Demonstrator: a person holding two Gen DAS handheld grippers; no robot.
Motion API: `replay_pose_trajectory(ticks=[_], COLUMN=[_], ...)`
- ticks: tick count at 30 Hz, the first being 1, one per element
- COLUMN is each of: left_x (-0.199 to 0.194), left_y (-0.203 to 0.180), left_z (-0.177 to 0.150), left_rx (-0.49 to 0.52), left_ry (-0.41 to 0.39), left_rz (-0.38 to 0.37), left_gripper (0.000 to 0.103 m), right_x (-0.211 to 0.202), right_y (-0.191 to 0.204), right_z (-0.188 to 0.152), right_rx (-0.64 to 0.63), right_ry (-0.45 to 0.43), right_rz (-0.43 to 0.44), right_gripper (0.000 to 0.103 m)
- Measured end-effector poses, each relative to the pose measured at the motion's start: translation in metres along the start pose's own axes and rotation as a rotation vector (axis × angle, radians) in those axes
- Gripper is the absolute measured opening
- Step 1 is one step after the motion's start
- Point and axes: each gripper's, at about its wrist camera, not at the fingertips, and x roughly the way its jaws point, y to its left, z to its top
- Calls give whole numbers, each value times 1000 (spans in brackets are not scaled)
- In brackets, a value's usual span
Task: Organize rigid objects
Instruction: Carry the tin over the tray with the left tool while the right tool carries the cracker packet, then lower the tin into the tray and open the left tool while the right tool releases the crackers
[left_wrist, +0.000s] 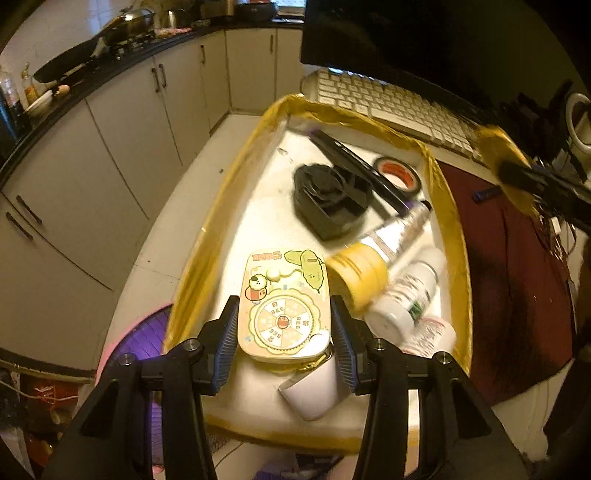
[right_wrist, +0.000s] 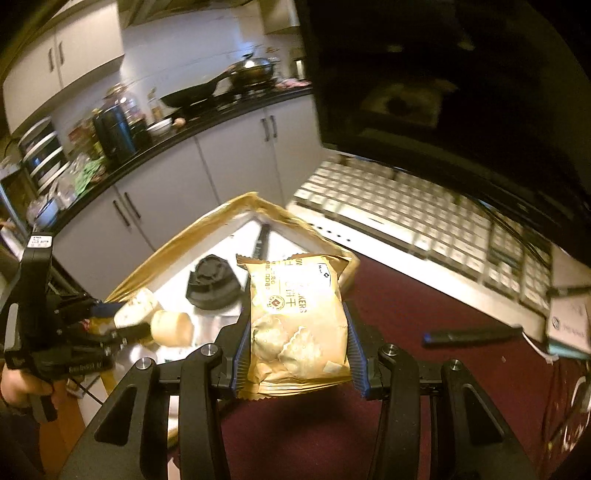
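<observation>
My left gripper (left_wrist: 284, 306) is shut on a pastel cartoon-printed tin (left_wrist: 282, 295) with a spinner wheel on its lid. It holds the tin low over the near end of a white box with a yellow taped rim (left_wrist: 236, 177). My right gripper (right_wrist: 297, 310) is shut on a gold cracker packet (right_wrist: 295, 325) above the dark red mat (right_wrist: 388, 302), just right of the box (right_wrist: 207, 225). The left wrist view shows that packet (left_wrist: 502, 158) at the upper right. The box holds a black round part (left_wrist: 328, 195), a red tape roll (left_wrist: 398, 175), a yellow-capped bottle (left_wrist: 369, 266) and a white bottle (left_wrist: 406, 295).
A white keyboard (right_wrist: 406, 214) and a dark monitor (right_wrist: 443, 74) stand behind the box and mat. A black pen (right_wrist: 469, 335) lies on the mat to the right. A white cup (left_wrist: 314, 391) lies under the tin. Kitchen cabinets (left_wrist: 110, 147) and a cluttered counter run along the left.
</observation>
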Motion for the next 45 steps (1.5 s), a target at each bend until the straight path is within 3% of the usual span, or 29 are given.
replay_pose_trajectory(ticks=[10, 15, 24, 27, 29, 33, 34, 37, 45], left_x=[9, 7, 3, 2, 2, 2, 2, 2, 6], left_y=[9, 12, 14, 14, 14, 14, 13, 14, 11], left_z=[1, -4, -6, -7, -7, -8, -8, -9, -8], left_rx=[-32, -41, -49, -46, -47, -45, -45, -46, -44], left_ry=[33, 47, 45, 46, 46, 45, 44, 44, 32], left_rz=[-2, -33, -41, -44, -45, -46, -46, -43, 16], left_gripper=[45, 45, 46, 46, 46, 46, 46, 46, 45], right_x=[57, 67, 123, 139, 135, 128, 129, 129, 133], right_y=[44, 64, 83, 79, 77, 84, 84, 81, 93], right_z=[24, 24, 26, 25, 27, 34, 34, 28, 19], right_rx=[-101, -62, 22, 57, 48, -108, -117, -102, -189], right_ry=[107, 206, 361, 388, 360, 224, 222, 243, 244], right_rz=[111, 380, 531, 500, 461, 161, 141, 181, 134], right_gripper=[40, 40, 40, 40, 40, 40, 40, 40, 40])
